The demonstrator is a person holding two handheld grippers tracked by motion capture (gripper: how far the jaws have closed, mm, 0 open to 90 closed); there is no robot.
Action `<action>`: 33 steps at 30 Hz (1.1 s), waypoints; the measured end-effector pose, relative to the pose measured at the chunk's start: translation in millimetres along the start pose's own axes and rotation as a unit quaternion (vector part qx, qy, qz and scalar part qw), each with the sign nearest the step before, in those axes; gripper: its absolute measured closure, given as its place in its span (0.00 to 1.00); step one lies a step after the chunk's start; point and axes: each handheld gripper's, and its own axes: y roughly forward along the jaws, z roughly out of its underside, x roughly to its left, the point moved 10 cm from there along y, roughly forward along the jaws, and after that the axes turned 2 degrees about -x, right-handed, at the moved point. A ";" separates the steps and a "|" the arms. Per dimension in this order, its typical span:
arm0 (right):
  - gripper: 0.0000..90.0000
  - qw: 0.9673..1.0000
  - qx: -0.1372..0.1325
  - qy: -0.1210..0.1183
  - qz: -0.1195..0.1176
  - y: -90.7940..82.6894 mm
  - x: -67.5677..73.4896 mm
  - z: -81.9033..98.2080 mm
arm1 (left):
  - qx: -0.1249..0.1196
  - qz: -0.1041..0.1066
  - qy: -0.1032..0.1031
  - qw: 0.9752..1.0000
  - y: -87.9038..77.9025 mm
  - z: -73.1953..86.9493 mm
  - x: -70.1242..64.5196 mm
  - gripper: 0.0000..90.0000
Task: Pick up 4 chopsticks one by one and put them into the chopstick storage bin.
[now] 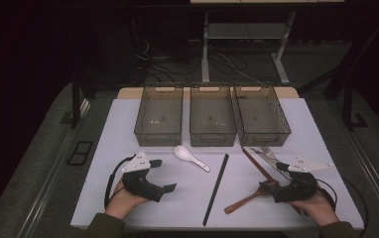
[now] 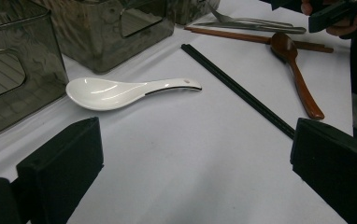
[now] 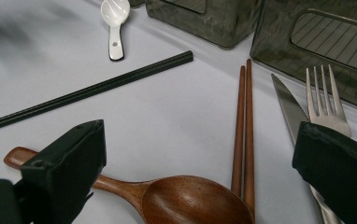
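My left gripper (image 1: 163, 175) rests open on the white table at the near left, with nothing between its jaws. Ahead of it lies a white ceramic spoon (image 2: 120, 91), and beyond that a pair of black chopsticks (image 2: 237, 88). At the near right my right gripper (image 1: 275, 177) is open too. In the right gripper view its jaws (image 3: 200, 177) straddle the bowl of a brown wooden spoon (image 3: 190, 200) without touching it. Wooden chopsticks (image 3: 243, 126), a knife (image 3: 286, 107) and a fork (image 3: 326, 107) lie just ahead.
Three smoky transparent bins (image 1: 158, 115) (image 1: 212, 115) (image 1: 261, 114) stand side by side at the back of the white table (image 1: 128, 198). All three look empty. Table legs and cables show on the floor beyond the far edge.
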 end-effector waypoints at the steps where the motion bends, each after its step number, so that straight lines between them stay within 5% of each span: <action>1: 0.04 1.000 0.000 0.000 0.000 -0.3 0.1 0.2 | 0.000 0.001 0.000 1.000 0.3 -0.2 -0.2 0.03; 11: 0.04 1.000 -0.001 0.002 -0.001 -0.4 -2.0 0.2 | 0.005 0.008 -0.012 1.000 6.2 -0.8 -4.4 0.19; 25: 0.04 1.000 0.003 0.004 0.001 1.6 -2.0 0.9 | 0.025 0.066 -0.014 0.997 19.9 -4.2 -30.1 0.76; 33: 0.04 1.000 0.003 0.004 0.003 0.4 -2.5 1.2 | 0.051 0.088 -0.004 0.995 36.4 -4.2 -45.2 0.99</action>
